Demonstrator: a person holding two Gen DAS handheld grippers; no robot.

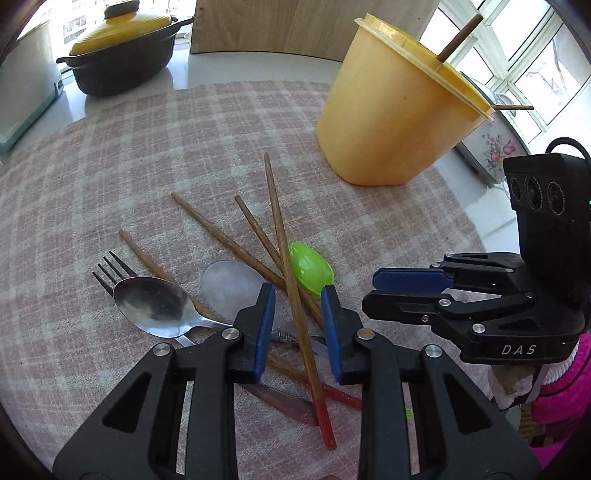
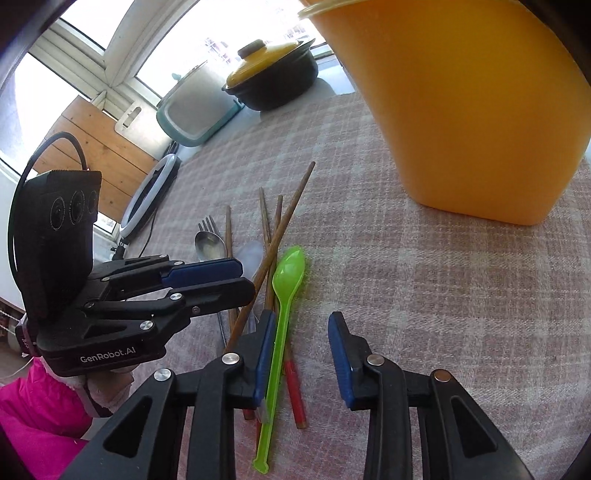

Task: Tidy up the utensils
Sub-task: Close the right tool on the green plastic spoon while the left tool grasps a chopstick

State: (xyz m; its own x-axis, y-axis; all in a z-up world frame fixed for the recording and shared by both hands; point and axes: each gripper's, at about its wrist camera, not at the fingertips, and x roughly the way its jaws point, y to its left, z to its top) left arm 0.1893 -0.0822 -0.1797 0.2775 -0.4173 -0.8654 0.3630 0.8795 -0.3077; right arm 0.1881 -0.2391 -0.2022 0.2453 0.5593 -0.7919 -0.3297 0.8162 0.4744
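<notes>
A pile of utensils lies on the plaid cloth: several wooden chopsticks [image 1: 284, 243] with red ends, a metal spoon [image 1: 155, 306], a fork [image 1: 110, 271], a clear plastic spoon [image 1: 229, 284] and a green plastic spoon [image 1: 308, 267]. My left gripper [image 1: 298, 299] is open, its jaws standing either side of one chopstick, just above the pile. My right gripper [image 2: 302, 325] is open and empty; the green spoon [image 2: 284, 295] lies next to its left finger. The orange utensil holder [image 1: 391, 110] stands at the back right with two chopsticks in it; it also shows in the right wrist view [image 2: 461, 103].
A black pot with a yellow lid [image 1: 122, 55] stands at the back left, beside a teal-rimmed appliance [image 2: 192, 110]. A wooden board [image 1: 295, 26] stands behind the cloth. A floral container [image 1: 491, 151] sits right of the holder. A ring light [image 2: 147, 195] lies beyond the cloth.
</notes>
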